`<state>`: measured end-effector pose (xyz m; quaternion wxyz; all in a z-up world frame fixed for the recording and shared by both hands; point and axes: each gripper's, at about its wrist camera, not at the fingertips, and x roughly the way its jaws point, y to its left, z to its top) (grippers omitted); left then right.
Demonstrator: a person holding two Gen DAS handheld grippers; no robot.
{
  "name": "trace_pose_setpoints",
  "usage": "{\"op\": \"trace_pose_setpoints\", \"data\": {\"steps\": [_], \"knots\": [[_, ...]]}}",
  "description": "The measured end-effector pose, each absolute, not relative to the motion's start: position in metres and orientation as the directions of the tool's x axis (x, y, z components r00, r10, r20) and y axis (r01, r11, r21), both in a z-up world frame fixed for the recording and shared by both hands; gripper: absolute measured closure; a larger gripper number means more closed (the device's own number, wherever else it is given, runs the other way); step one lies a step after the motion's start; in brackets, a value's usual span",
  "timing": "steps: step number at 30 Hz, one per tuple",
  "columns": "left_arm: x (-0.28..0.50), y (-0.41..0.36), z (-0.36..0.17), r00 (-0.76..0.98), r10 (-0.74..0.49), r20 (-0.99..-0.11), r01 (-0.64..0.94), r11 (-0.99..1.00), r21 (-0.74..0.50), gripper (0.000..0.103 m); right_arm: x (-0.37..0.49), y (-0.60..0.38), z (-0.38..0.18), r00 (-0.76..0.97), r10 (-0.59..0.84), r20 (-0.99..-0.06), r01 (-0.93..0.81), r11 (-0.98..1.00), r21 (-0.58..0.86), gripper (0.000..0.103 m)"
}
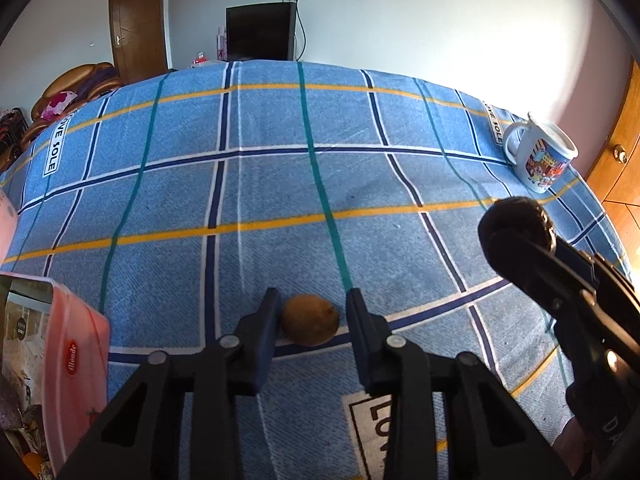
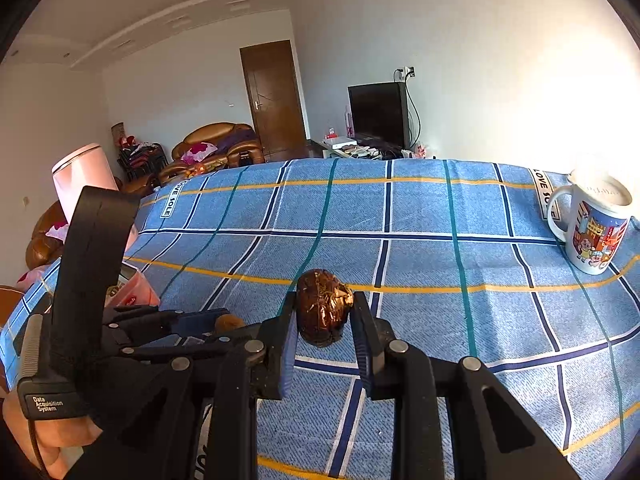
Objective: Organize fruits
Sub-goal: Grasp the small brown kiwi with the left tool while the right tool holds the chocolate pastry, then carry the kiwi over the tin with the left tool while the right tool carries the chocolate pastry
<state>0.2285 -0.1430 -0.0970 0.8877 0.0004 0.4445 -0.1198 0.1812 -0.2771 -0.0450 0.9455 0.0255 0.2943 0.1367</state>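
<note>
A small round brown fruit [image 1: 310, 320] rests on the blue checked cloth [image 1: 260, 184] between the fingers of my left gripper [image 1: 312, 300], which is shut on it; the left pad touches it and the right pad sits tight beside it. From the right wrist view the same fruit [image 2: 229, 322] shows at the tips of the left gripper [image 2: 218, 322]. My right gripper [image 2: 324, 300] is shut on a dark, glossy, wrinkled fruit [image 2: 324, 308], held above the cloth. In the left wrist view that right gripper [image 1: 516, 228] carries the dark fruit [image 1: 516, 214] at the right.
A white cartoon-printed mug [image 2: 596, 232] stands at the cloth's far right edge. A pink plastic box [image 1: 76, 360] lies at the near left, and a pink cylinder [image 2: 82, 176] rises behind it. A hand grips the left gripper's handle [image 2: 44, 432]. TV, sofa and door lie beyond.
</note>
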Motion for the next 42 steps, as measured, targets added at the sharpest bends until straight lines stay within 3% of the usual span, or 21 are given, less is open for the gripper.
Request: {"op": "trace_pose_setpoints", "data": {"steps": [9, 32, 42], "knots": [[0.205, -0.137, -0.091, 0.609, -0.233, -0.759, 0.223, 0.968, -0.118, 0.074, 0.171, -0.278, -0.040, 0.815, 0.272, -0.511, -0.243, 0.962, 0.124, 0.076], [0.140, -0.123, -0.052, 0.830, -0.165, -0.533, 0.181, 0.983, -0.022, 0.074, 0.137, -0.269, -0.028, 0.888, 0.236, -0.395, -0.245, 0.969, 0.028, 0.076], [0.122, -0.117, -0.047, 0.869, -0.144, -0.474, 0.163, 0.987, -0.001, 0.074, 0.127, -0.267, -0.026, 0.898, 0.245, -0.365, -0.256, 0.967, 0.021, 0.076]]}}
